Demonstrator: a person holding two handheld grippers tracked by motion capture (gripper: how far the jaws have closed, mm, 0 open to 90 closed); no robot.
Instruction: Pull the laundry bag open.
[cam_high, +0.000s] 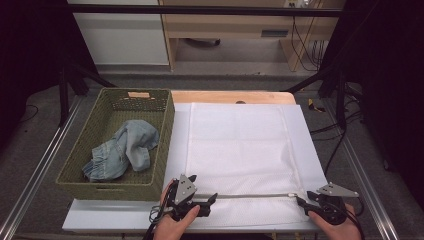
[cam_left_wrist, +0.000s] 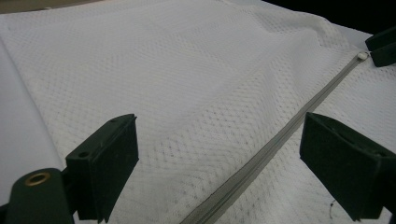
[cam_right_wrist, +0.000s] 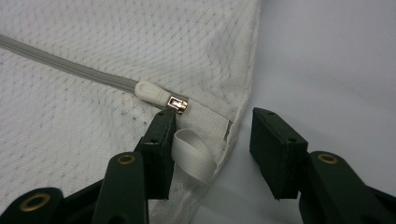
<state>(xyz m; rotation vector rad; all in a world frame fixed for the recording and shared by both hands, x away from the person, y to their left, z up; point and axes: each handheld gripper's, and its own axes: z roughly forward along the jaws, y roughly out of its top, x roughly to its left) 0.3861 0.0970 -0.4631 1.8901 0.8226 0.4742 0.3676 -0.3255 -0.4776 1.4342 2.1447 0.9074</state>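
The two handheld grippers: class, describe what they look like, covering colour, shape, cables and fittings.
Both the left gripper and right gripper are black, each topped by a grey three-cornered plate with small holes. Black cables trail from each. Close up, the jaws are dark blocky pads on arms with brass-coloured eyelets.

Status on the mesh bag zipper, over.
Both grippers open: left gripper over the zipper, right gripper astride the loop by the zipper pull. Nothing blocking.

Basket (cam_high: 162, 145) left of mesh bag (cam_high: 240, 145), jeans (cam_high: 125, 150) inside
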